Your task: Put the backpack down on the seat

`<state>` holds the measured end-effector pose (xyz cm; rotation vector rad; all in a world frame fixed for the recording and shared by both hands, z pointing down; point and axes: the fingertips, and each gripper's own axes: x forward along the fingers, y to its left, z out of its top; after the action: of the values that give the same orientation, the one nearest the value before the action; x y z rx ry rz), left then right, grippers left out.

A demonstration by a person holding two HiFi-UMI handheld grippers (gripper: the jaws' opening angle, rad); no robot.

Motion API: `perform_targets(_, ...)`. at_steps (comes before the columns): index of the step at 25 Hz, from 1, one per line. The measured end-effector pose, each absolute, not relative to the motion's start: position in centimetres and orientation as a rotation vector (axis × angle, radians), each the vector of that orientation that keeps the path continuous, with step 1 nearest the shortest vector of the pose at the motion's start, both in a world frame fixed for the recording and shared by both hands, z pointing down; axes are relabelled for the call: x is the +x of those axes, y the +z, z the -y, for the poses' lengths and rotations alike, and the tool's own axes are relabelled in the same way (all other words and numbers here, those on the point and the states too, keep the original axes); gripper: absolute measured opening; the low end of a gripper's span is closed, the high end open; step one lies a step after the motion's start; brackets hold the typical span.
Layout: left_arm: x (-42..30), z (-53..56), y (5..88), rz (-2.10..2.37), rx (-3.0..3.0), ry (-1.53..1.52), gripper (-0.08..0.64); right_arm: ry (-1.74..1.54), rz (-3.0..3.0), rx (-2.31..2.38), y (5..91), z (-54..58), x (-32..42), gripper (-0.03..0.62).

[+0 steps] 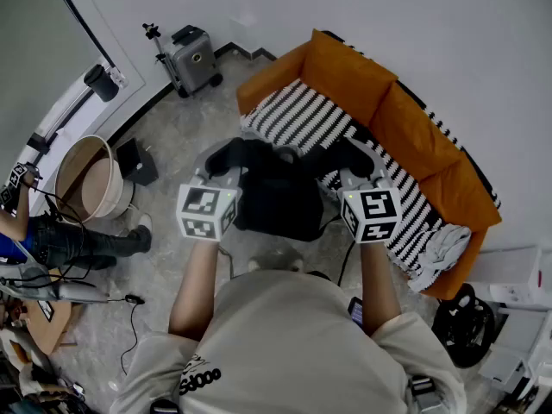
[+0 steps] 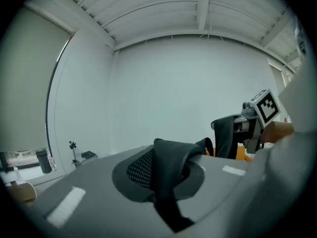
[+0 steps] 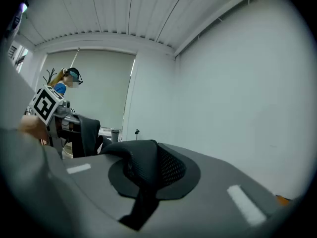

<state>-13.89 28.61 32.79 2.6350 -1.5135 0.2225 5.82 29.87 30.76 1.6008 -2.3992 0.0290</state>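
Note:
A black backpack (image 1: 280,198) hangs in the air between my two grippers, in front of the orange sofa (image 1: 371,80), whose seat carries a black-and-white striped cover (image 1: 297,115). In the head view my left gripper (image 1: 226,160) is shut on the bag's left shoulder strap and my right gripper (image 1: 349,160) on the right one. The left gripper view shows its padded mesh strap (image 2: 168,162) pinched between the jaws of the left gripper (image 2: 166,187). In the right gripper view, the right gripper (image 3: 141,182) pinches its own strap (image 3: 148,165) the same way. The backpack's lower part hangs just off the seat's front edge.
A grey suitcase (image 1: 194,59) and a small tripod (image 1: 155,37) stand by the back wall. A round tub (image 1: 90,179) and a black box (image 1: 138,160) sit on the floor at left, near a person (image 1: 52,240). A white cloth (image 1: 440,248) lies on the sofa's right end.

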Motion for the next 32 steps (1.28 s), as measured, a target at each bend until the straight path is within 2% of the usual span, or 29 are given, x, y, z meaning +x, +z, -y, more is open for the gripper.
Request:
perform_targets(11,-11.2,-28.6,33.5,1.542,2.596,0.233,0.02,-0.017,2.426,1.574,31.3,-29.7,8.3,0.014)
perform_targets(32,-4.5,-27.4,36.0,1.591,2.52,0.263,0.02,0.127,2.44,1.501,34.0,-26.3,14.8,0.013)
